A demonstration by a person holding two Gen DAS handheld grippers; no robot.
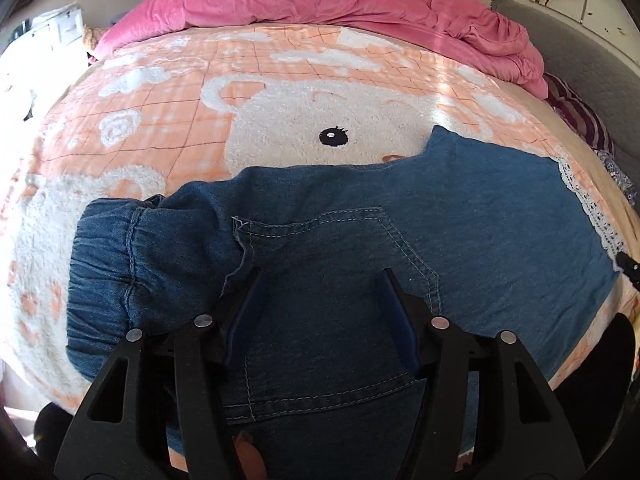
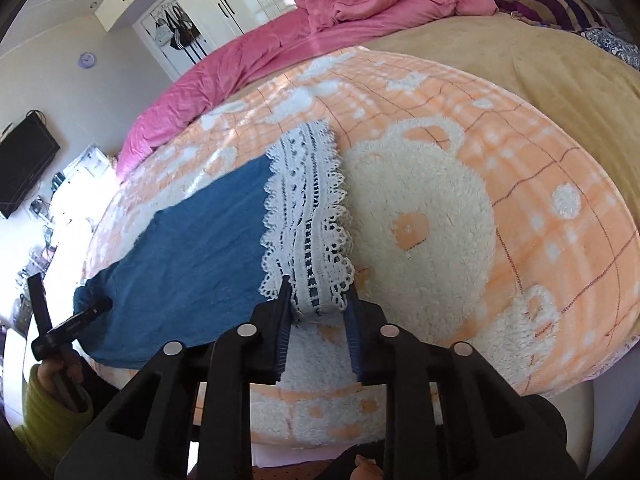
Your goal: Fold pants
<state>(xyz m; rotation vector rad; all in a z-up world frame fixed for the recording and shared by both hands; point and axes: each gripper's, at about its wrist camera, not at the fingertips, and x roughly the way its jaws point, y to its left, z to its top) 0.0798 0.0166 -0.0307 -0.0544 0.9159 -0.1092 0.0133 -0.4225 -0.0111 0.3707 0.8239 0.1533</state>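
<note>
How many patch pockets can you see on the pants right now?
1. The stitched pocket sits on the seat of the pants, directly under the open left claw. A second one may be hidden under the fold.

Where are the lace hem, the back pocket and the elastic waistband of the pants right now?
lace hem [image 2: 308, 216]: right wrist view, middle of the white lace band.
back pocket [image 1: 332, 264]: left wrist view, pocket panel between the open fingers.
elastic waistband [image 1: 100, 276]: left wrist view, gathered denim at the left end.
</note>
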